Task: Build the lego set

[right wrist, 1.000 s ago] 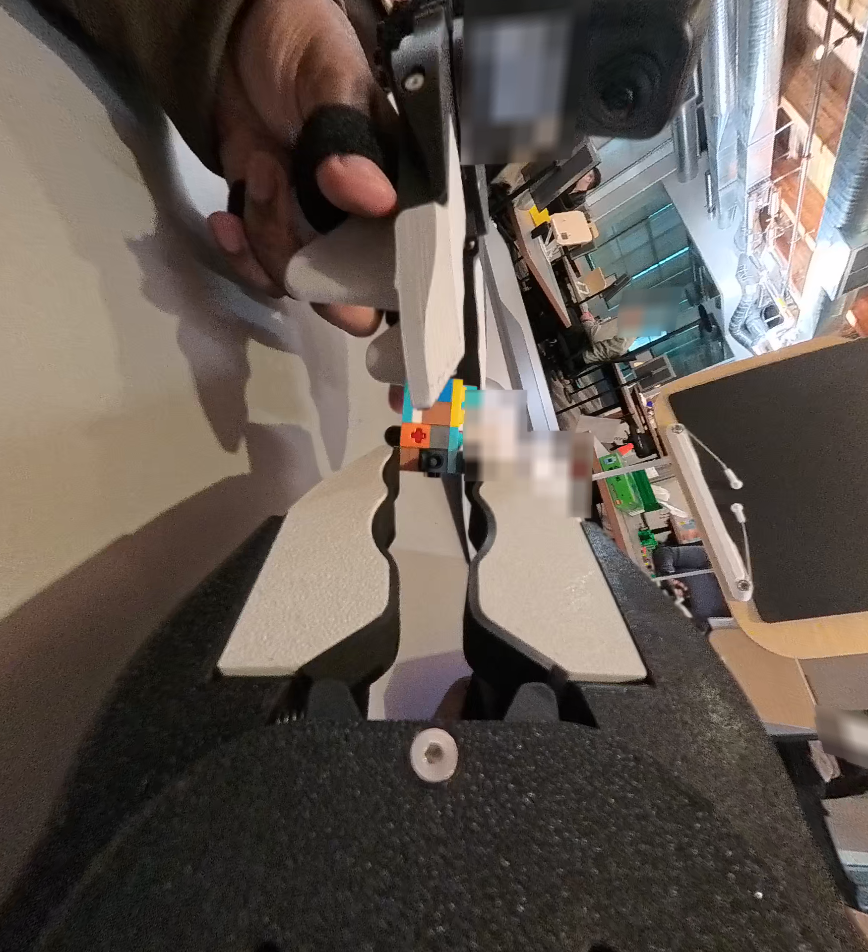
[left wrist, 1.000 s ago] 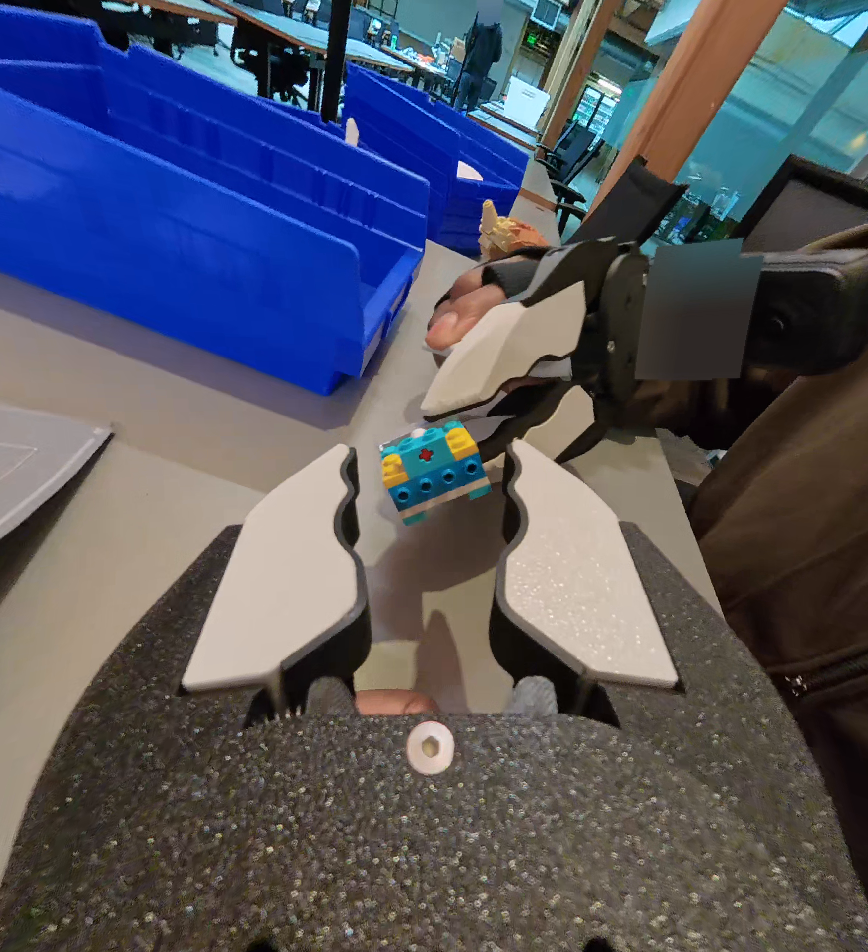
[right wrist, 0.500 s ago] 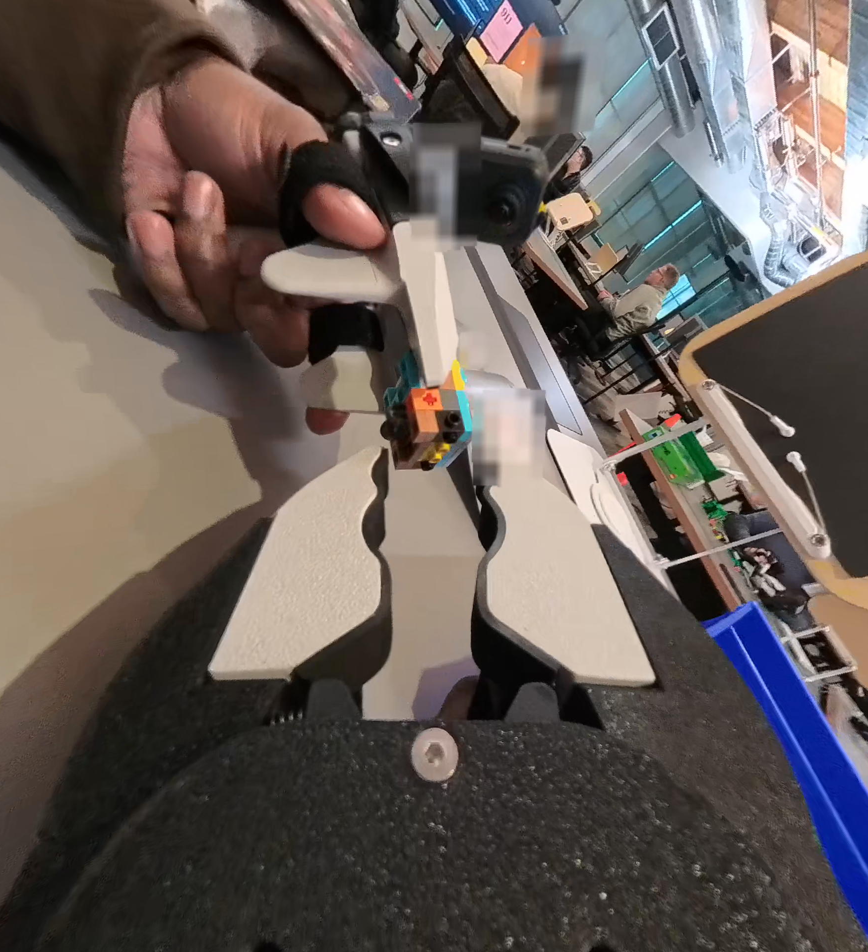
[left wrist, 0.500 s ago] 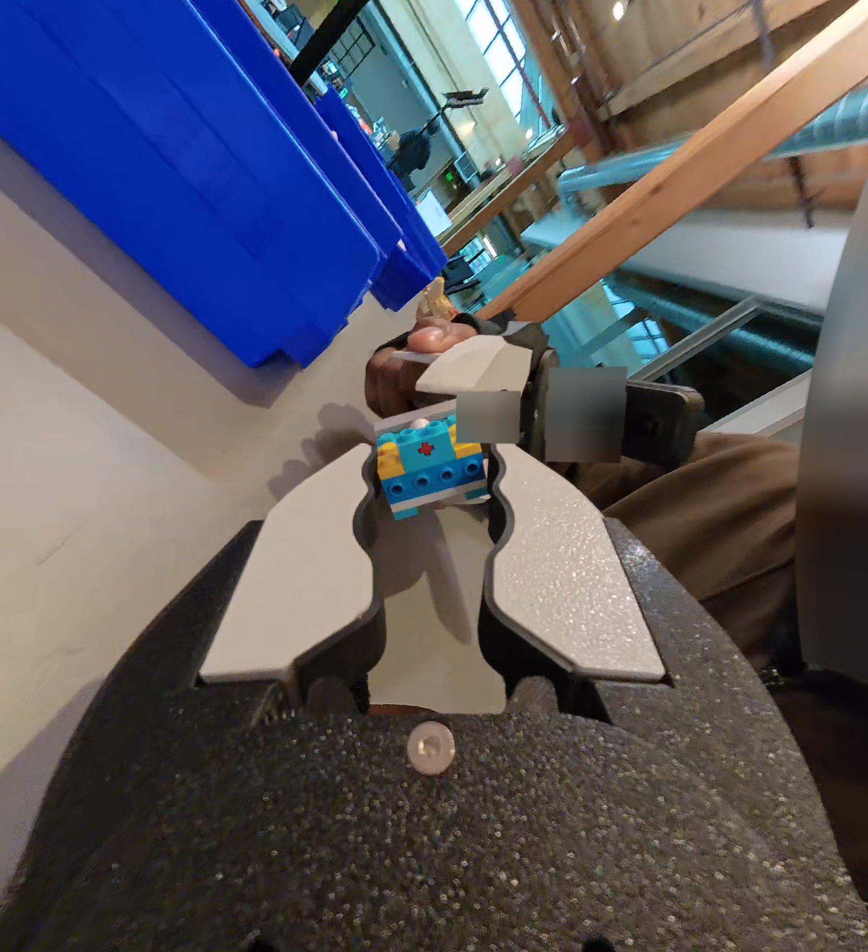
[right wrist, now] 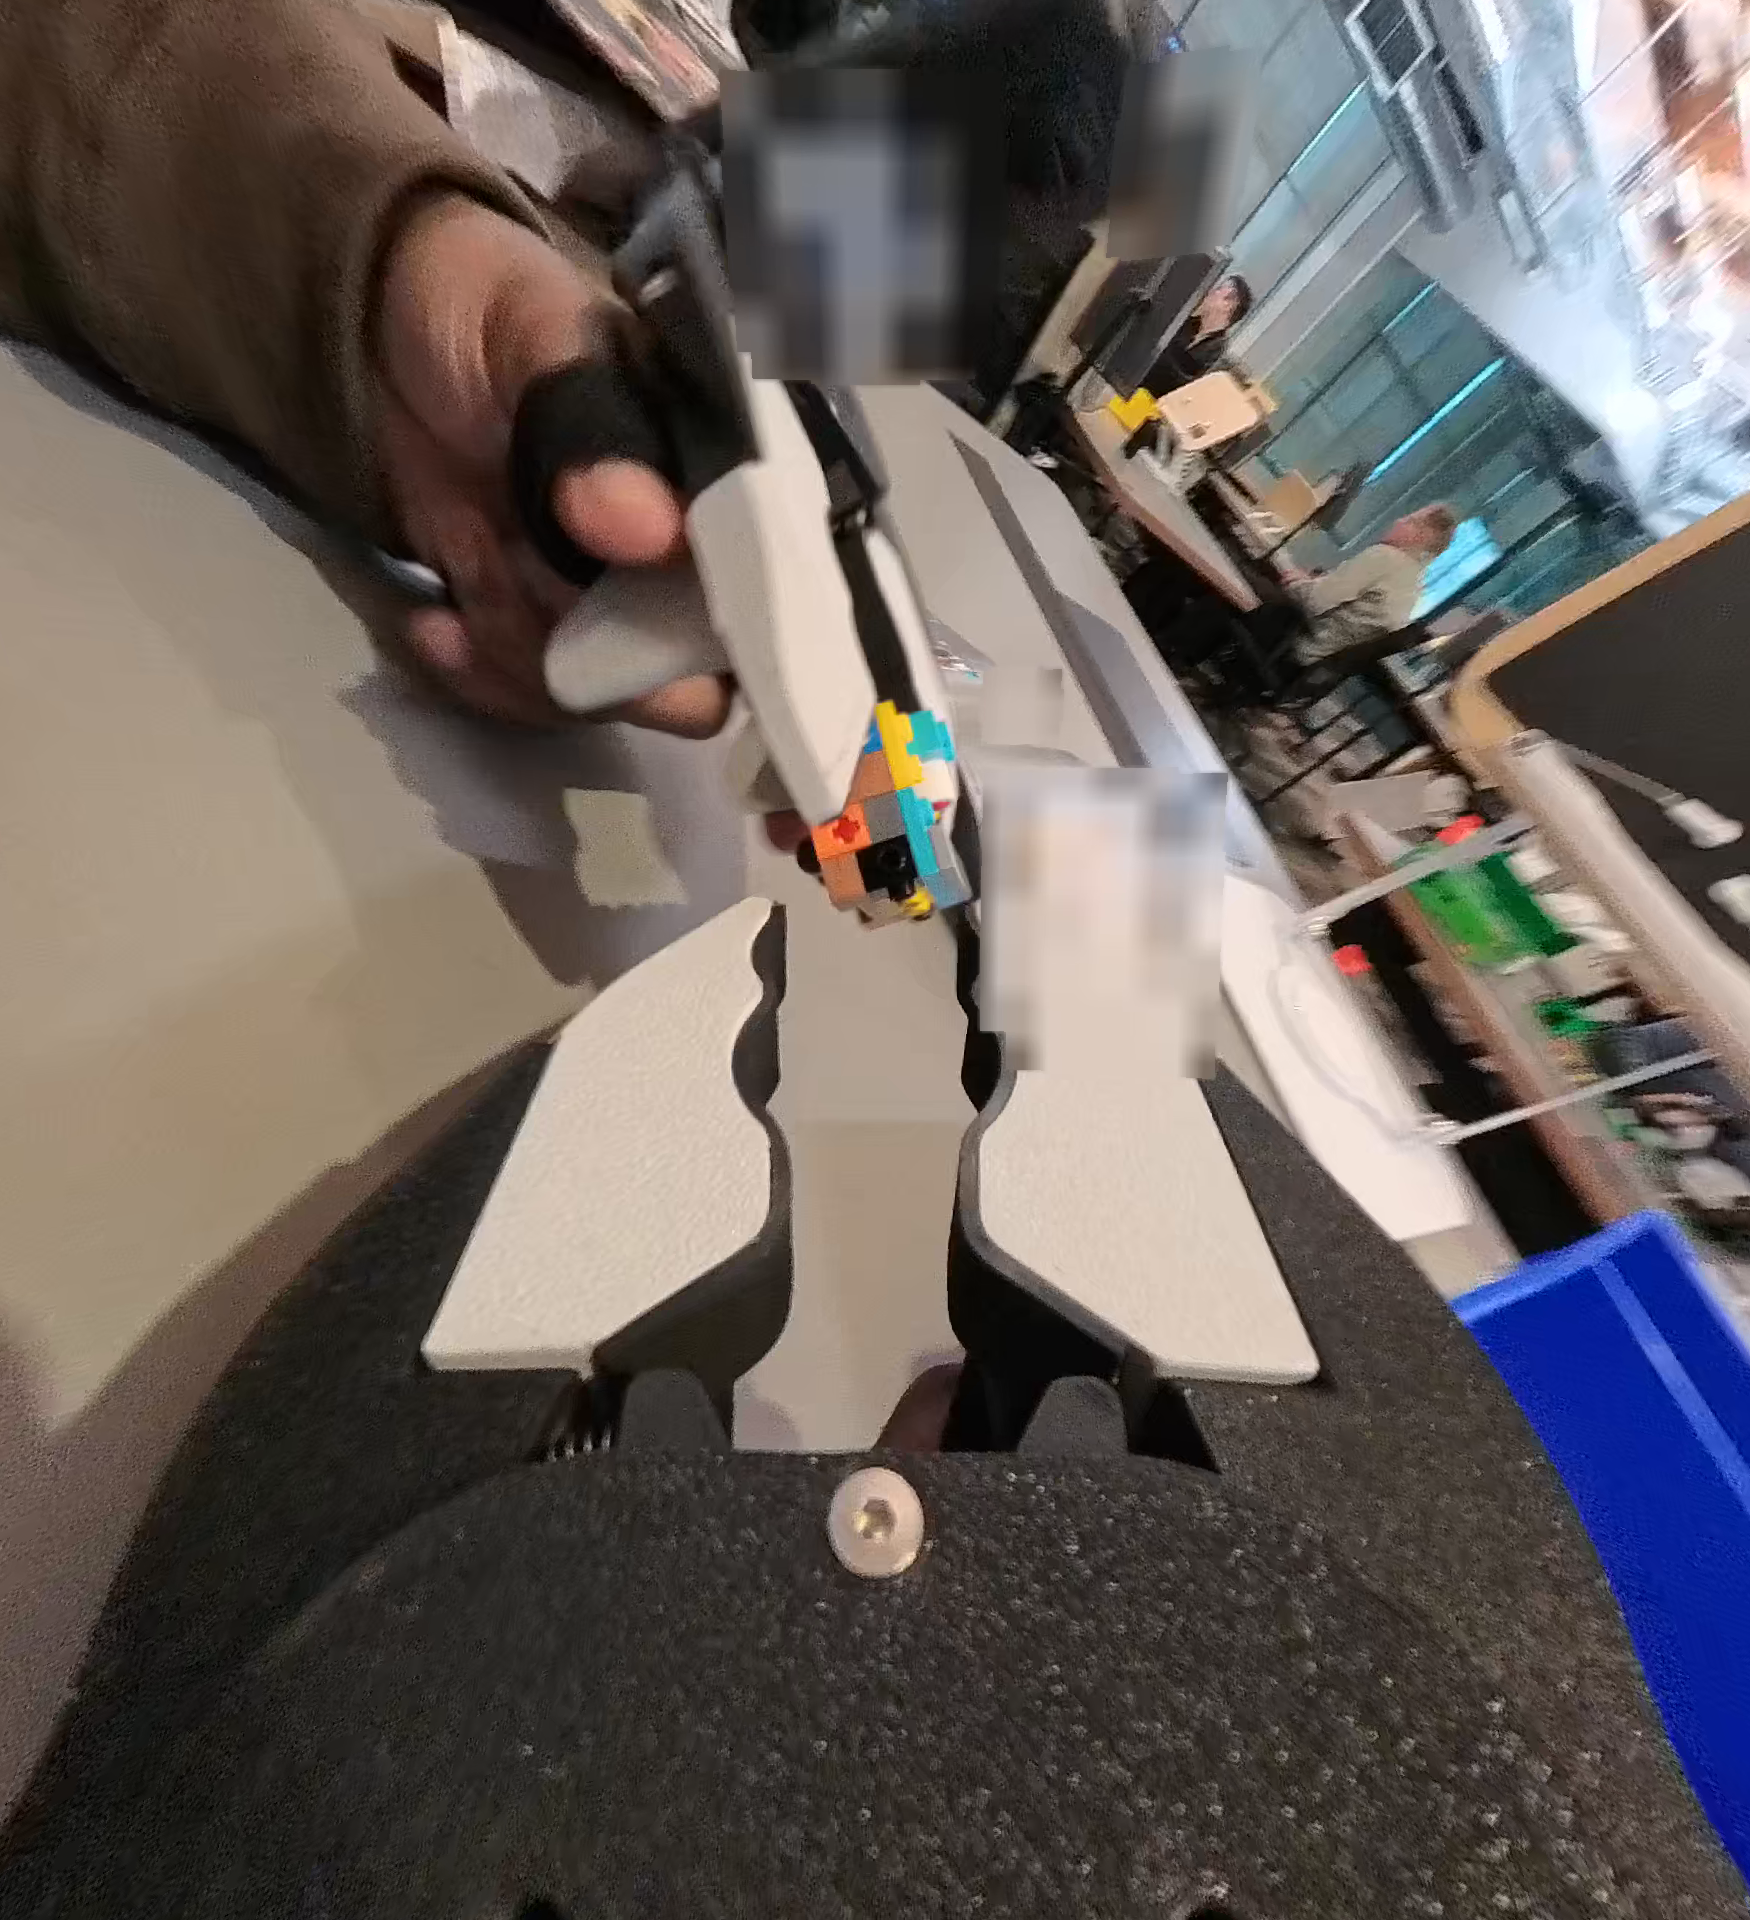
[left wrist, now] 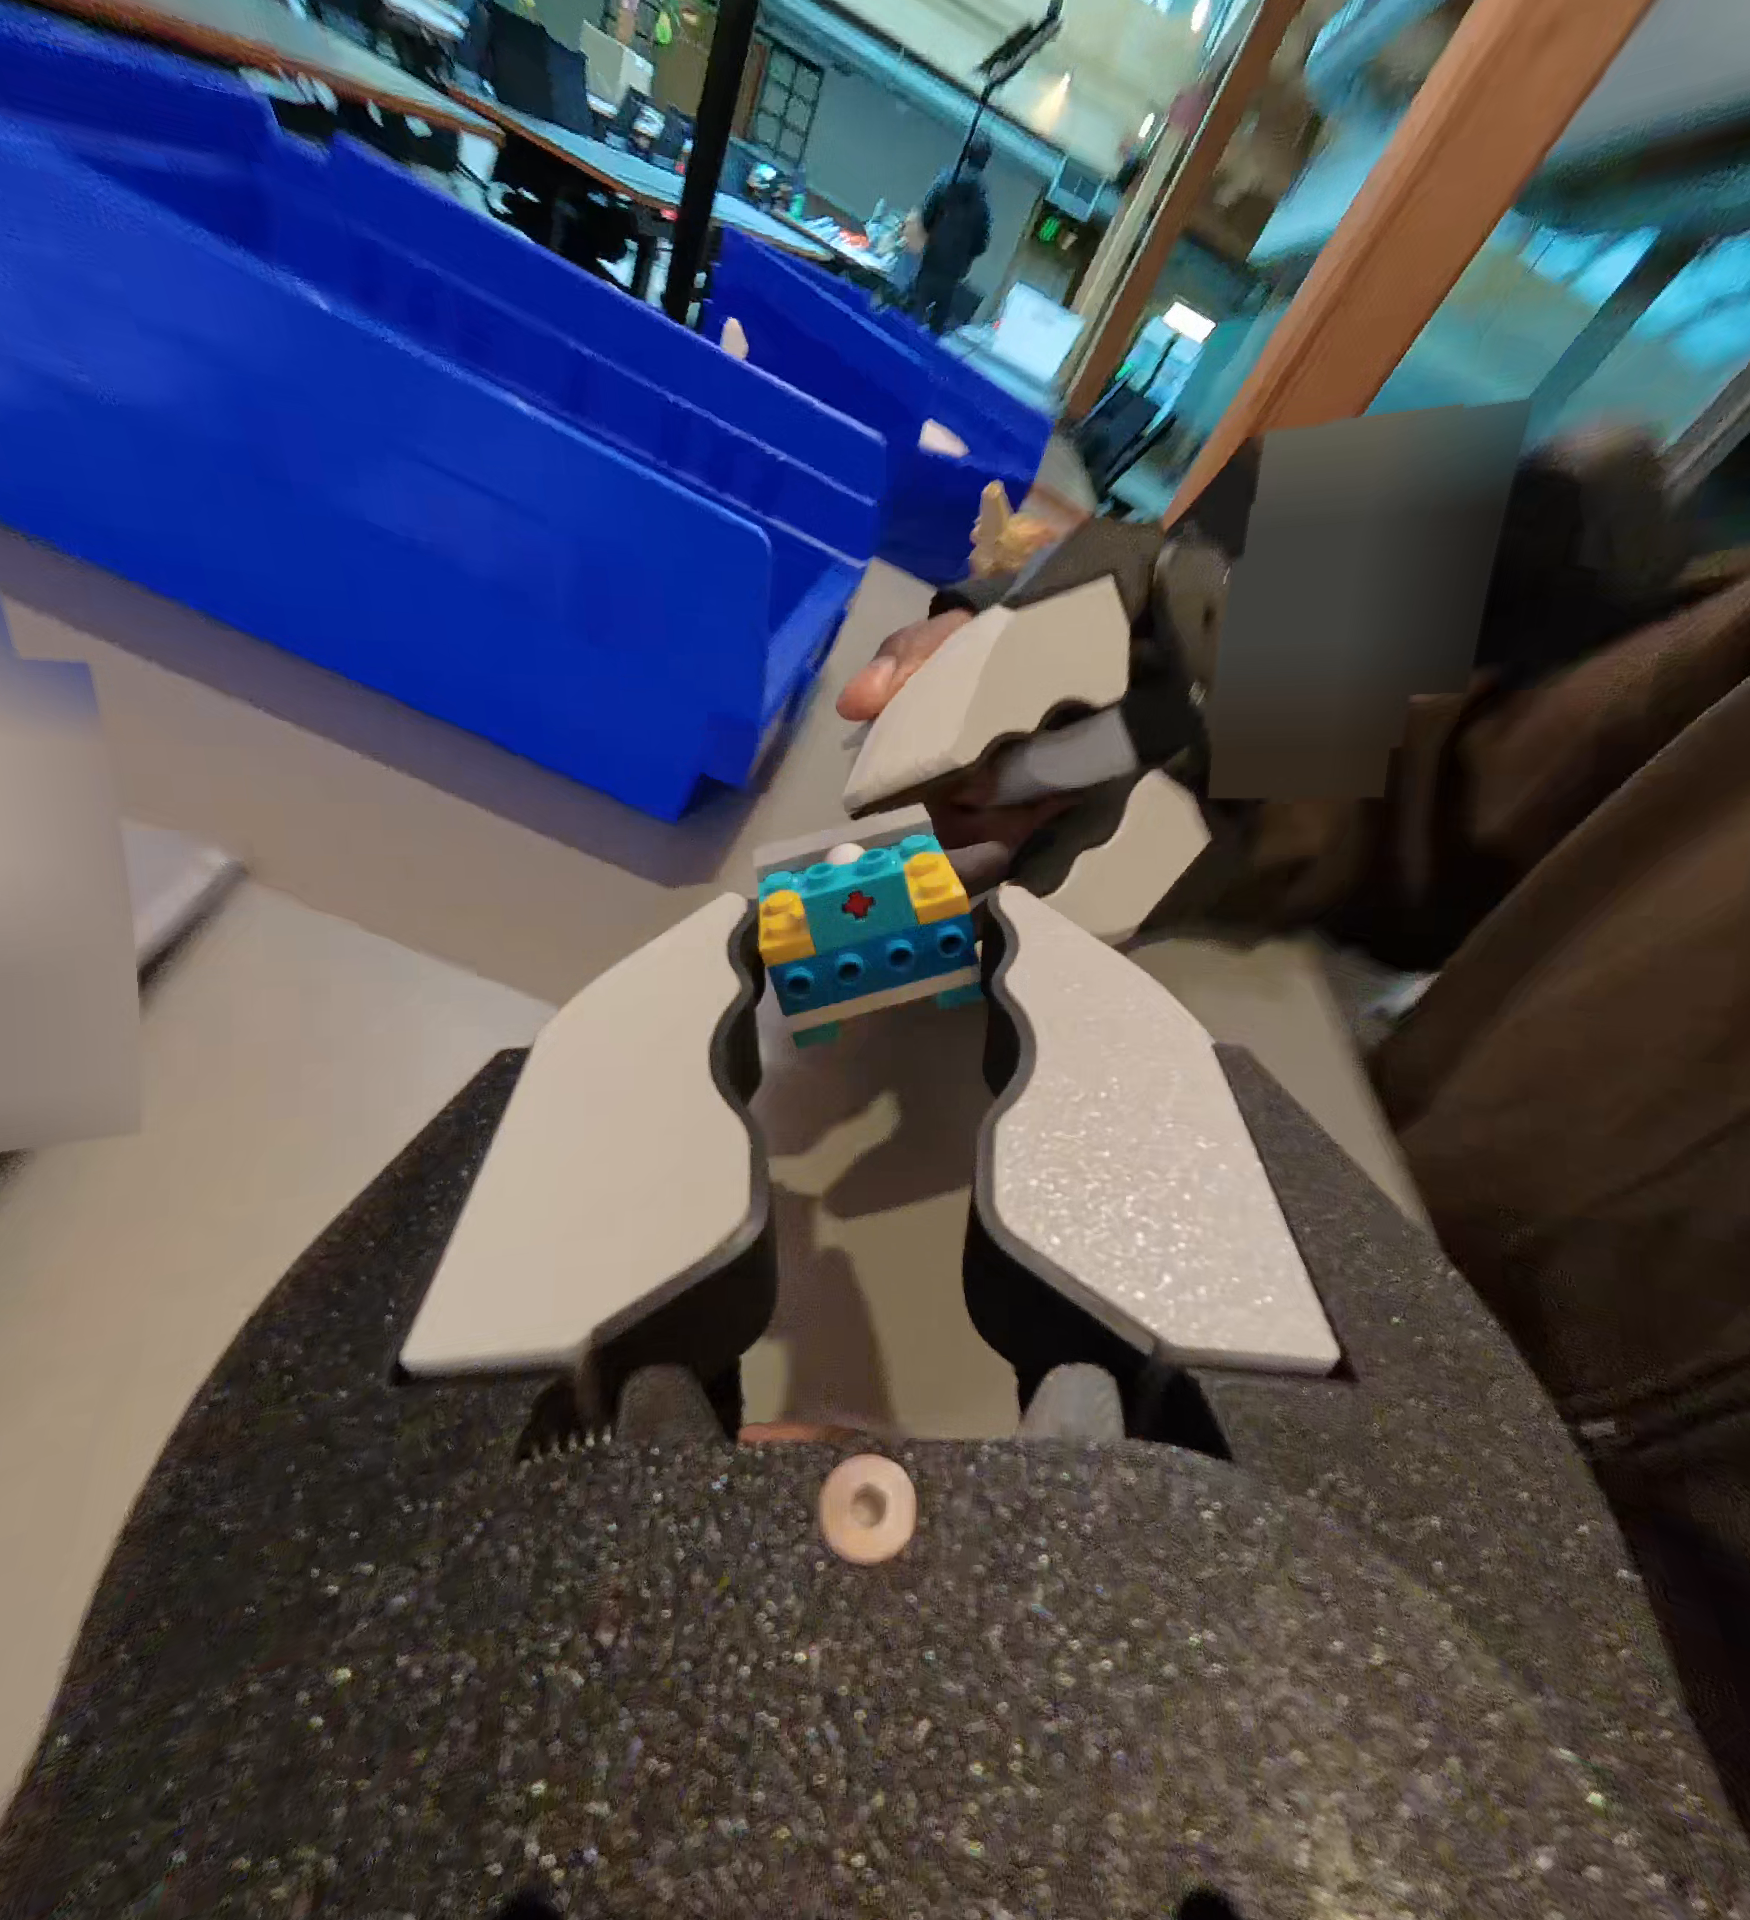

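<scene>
The little lego build (left wrist: 866,940) is a small block of blue, teal and yellow bricks with a red cross on one side. In the left wrist view it sits in the middle of the frame, right at the tips of the left gripper (left wrist: 869,920). The two grey fingers press on its left and right sides, so the jaws are closed on it. It is up in the air, above the grey table (left wrist: 279,1039).

In the right wrist view the same build is in the middle of the frame, a bit above the tips of the right gripper (right wrist: 866,925). It is very near those tips but not between them. These jaws are partly open with nothing inside.

I think the step is to bring the two grippers together so the right one can grab or push on the build. To do it well, the left one should hold tight and stay quiet. The right one should come in slowly and straight, so the build goes into the gap. It should close on flat sides, not on the bumps. A hard bump could pop bricks off.

Big blue bins (left wrist: 383,499) fill the upper left of the left wrist view.
</scene>
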Tool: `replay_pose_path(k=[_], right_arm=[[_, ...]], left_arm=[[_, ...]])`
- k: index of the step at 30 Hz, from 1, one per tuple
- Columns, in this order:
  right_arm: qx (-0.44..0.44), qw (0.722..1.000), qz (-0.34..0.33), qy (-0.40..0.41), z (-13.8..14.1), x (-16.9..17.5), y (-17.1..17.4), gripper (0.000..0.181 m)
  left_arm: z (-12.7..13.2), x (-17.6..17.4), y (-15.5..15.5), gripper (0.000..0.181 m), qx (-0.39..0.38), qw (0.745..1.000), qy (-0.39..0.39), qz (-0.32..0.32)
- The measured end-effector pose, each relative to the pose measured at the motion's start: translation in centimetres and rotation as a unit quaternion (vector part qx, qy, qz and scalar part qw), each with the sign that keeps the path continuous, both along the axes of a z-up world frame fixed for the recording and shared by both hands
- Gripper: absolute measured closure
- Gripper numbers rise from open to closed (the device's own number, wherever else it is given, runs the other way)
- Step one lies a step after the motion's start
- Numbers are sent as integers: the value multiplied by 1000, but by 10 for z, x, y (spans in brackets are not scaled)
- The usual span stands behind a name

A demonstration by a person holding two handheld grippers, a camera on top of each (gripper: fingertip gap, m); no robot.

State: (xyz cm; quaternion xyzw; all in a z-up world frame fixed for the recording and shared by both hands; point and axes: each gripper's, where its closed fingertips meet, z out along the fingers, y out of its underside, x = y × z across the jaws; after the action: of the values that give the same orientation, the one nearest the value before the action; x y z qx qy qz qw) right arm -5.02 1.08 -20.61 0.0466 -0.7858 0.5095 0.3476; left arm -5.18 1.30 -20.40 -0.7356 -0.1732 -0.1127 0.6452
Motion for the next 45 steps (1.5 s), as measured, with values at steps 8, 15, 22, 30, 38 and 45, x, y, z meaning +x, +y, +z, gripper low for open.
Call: replay_pose_path(k=[8,15,22,30,38,45], right_arm=[[-69,986,38,-146,0,6,-1,143],[-76,978,43,-190,-10,4,0,146],[-66,976,40,-206,-17,1,0,149],[-60,977,36,-203,-20,0,0,149],[-74,976,23,-206,-13,-3,6,151],[-80,975,16,-206,-9,-9,7,153]], left_arm=[[-29,4,-2,141,-143,958,247,-4],[-69,22,-2,141,-269,927,251,-71],[-76,25,-11,139,-291,926,224,-87],[-75,36,-28,111,-277,920,235,-144],[-4,5,-31,117,-94,956,274,-40],[11,-76,-73,122,-205,899,352,164]])
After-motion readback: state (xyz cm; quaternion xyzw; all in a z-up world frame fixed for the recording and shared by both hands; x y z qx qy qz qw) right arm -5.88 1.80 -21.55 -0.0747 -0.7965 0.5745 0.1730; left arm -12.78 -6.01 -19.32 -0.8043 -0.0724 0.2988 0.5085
